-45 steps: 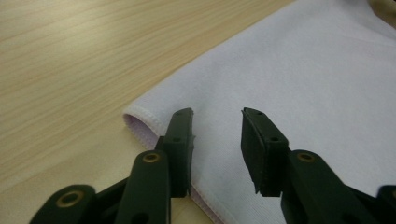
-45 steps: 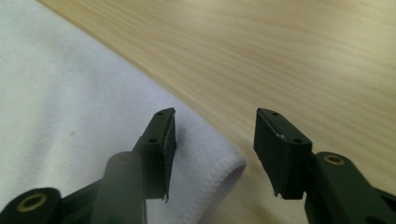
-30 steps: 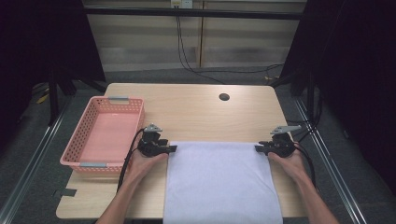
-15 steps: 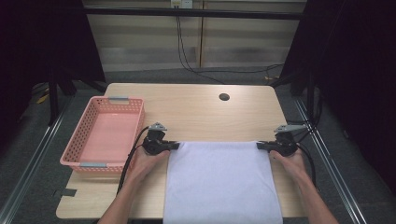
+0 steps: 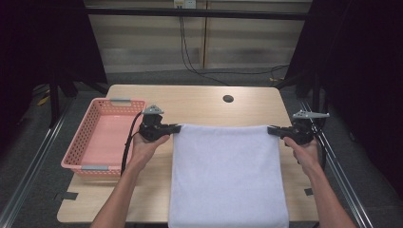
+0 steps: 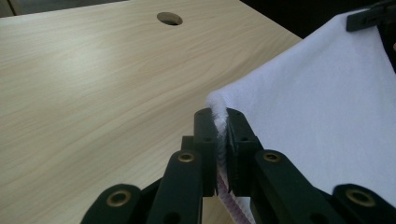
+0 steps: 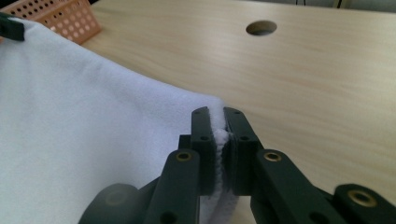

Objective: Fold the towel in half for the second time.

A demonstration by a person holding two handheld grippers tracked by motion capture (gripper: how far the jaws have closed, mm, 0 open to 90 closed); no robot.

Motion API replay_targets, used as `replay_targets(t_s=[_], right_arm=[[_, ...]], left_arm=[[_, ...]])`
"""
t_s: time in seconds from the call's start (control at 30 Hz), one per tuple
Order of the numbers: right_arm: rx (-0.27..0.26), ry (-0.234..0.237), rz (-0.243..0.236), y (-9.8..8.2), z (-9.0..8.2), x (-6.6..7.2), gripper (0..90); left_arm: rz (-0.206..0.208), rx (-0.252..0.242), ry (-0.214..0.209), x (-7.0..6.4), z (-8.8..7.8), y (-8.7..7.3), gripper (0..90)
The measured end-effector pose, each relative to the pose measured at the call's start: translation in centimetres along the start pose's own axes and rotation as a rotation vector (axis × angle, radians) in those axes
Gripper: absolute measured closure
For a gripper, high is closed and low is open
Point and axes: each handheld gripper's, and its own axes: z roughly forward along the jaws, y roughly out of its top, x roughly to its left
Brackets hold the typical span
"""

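Observation:
A white towel (image 5: 228, 175) lies spread on the wooden table (image 5: 204, 107), its near edge hanging over the front. Its far edge is raised and stretched between both grippers. My left gripper (image 5: 177, 128) is shut on the far left corner; in the left gripper view the pads (image 6: 219, 114) pinch the towel's hem (image 6: 317, 107). My right gripper (image 5: 272, 129) has just been closing and is shut on the far right corner, with the towel's cloth (image 7: 84, 121) pressed between its tips (image 7: 218, 114).
A pink plastic basket (image 5: 83, 135) stands at the table's left side, close to my left hand. A round cable hole (image 5: 228, 99) is near the table's far edge. Bare wood lies beyond the towel. Dark curtains and floor rails flank the table.
Both grippers closed on the towel's far corners and rose, lifting the far edge off the table and pulling it taut.

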Motion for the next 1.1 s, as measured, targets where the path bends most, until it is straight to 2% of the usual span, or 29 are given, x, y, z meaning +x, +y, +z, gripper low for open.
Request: replay_targets(t_s=[0.1,0.13,0.17,0.27,0.37,0.43,0.47,0.53,0.63,0.77,0.83,0.9,0.93,1.0,1.03,1.1], right_arm=[[-0.004,-0.006,-0.004,0.9,0.3,-0.1,83.7],[-0.007,-0.005,-0.003,1.2,0.4,-0.2,83.8],[-0.009,-0.009,0.002,1.6,0.6,-0.4,83.9],[-0.012,-0.019,0.003,2.8,1.0,-0.6,84.0],[-0.009,-0.041,0.003,4.0,1.3,-0.7,84.1],[-0.016,-0.051,0.001,4.7,1.3,-0.9,84.1],[-0.026,-0.052,0.005,5.0,1.2,-1.1,84.1],[-0.06,-0.018,0.007,5.3,0.6,-1.0,84.0],[-0.072,0.01,-0.019,4.8,-0.5,-0.4,84.0],[-0.087,0.043,-0.042,3.4,-2.5,0.9,84.1],[-0.097,0.061,-0.045,2.5,-3.6,1.6,84.1],[-0.103,0.075,-0.059,1.6,-4.7,2.3,84.2],[-0.095,0.078,-0.065,1.2,-5.1,2.7,84.1],[-0.095,0.095,-0.078,0.4,-5.9,3.6,84.1],[-0.087,0.102,-0.096,-0.1,-6.4,4.2,84.1],[-0.086,0.113,-0.107,-0.8,-7.1,5.0,84.0]], left_arm=[[-0.01,-0.011,0.01,1.2,-0.5,0.7,85.0],[0.001,-0.006,0.028,1.4,-0.5,1.1,85.0],[0.005,-0.011,0.028,1.6,-0.5,1.4,85.2],[-0.014,-0.031,0.053,1.9,-0.4,2.7,85.6],[-0.011,-0.07,0.067,1.9,-0.5,3.8,85.6],[-0.019,-0.108,0.064,1.8,-0.8,4.3,85.6],[-0.01,-0.121,0.057,1.7,-1.0,4.4,85.6],[0.004,-0.128,0.038,1.2,-1.3,4.2,85.6],[0.039,-0.133,0.018,0.3,-1.9,3.5,85.5],[0.061,-0.146,-0.018,-1.0,-3.3,2.1,85.5],[0.08,-0.147,-0.019,-2.0,-4.2,1.2,85.5],[0.085,-0.127,-0.036,-2.9,-5.1,0.6,85.5],[0.099,-0.115,-0.026,-3.5,-5.5,0.3,85.4],[0.11,-0.116,-0.067,-4.7,-6.3,-0.6,85.4],[0.124,-0.107,-0.058,-5.1,-6.5,-0.9,85.3],[0.126,-0.096,-0.069,-5.6,-7.1,-2.0,85.2]])
